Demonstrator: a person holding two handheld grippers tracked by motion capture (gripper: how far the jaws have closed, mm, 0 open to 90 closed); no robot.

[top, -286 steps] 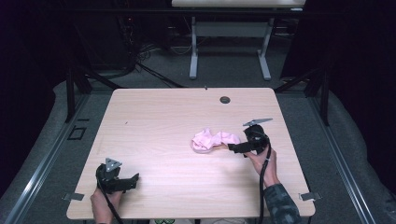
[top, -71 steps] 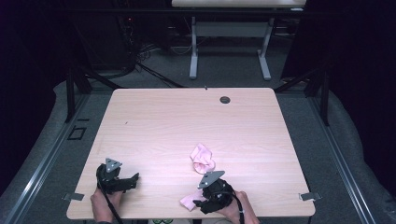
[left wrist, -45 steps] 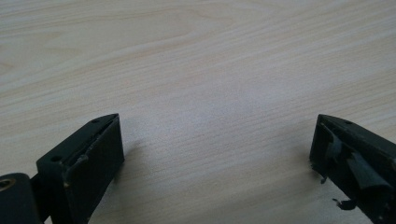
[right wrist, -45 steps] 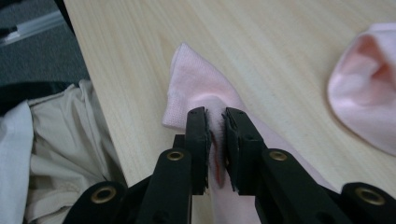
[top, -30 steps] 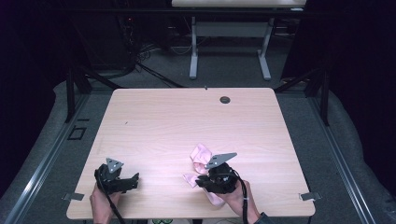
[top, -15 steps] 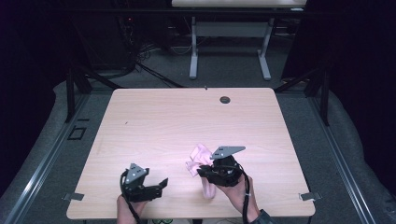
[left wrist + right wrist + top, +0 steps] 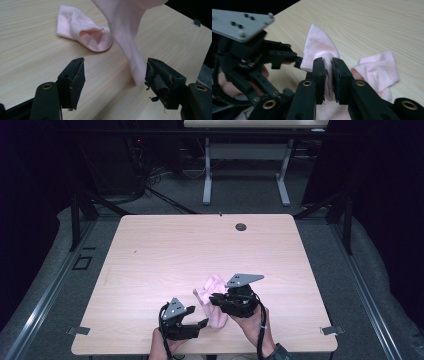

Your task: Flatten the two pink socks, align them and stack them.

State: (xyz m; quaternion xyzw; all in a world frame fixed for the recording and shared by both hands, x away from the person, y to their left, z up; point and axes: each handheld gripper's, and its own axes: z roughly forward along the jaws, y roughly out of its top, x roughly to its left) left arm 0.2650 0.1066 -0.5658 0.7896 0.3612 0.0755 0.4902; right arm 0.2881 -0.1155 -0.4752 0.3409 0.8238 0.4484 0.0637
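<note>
My right gripper (image 7: 214,300) (image 7: 327,65) is shut on a pink sock (image 7: 218,318) (image 7: 319,45) and holds it above the table's front middle. The sock hangs down with its lower end (image 7: 130,45) between the jaws of my left gripper (image 7: 202,323) (image 7: 115,77). That gripper is open, and the sock's tip brushes its right-hand jaw. A second pink sock (image 7: 212,284) (image 7: 77,27) (image 7: 379,68) lies crumpled on the wooden table (image 7: 165,255) just behind the two grippers.
A small dark round grommet (image 7: 241,226) sits near the table's far edge. The table's front edge (image 7: 125,351) runs right under both hands. Another table's legs (image 7: 207,175) stand on the floor beyond.
My left gripper has slid right along the front edge to the hanging sock. My right gripper has lifted one sock off the table and moved a little away from the front edge.
</note>
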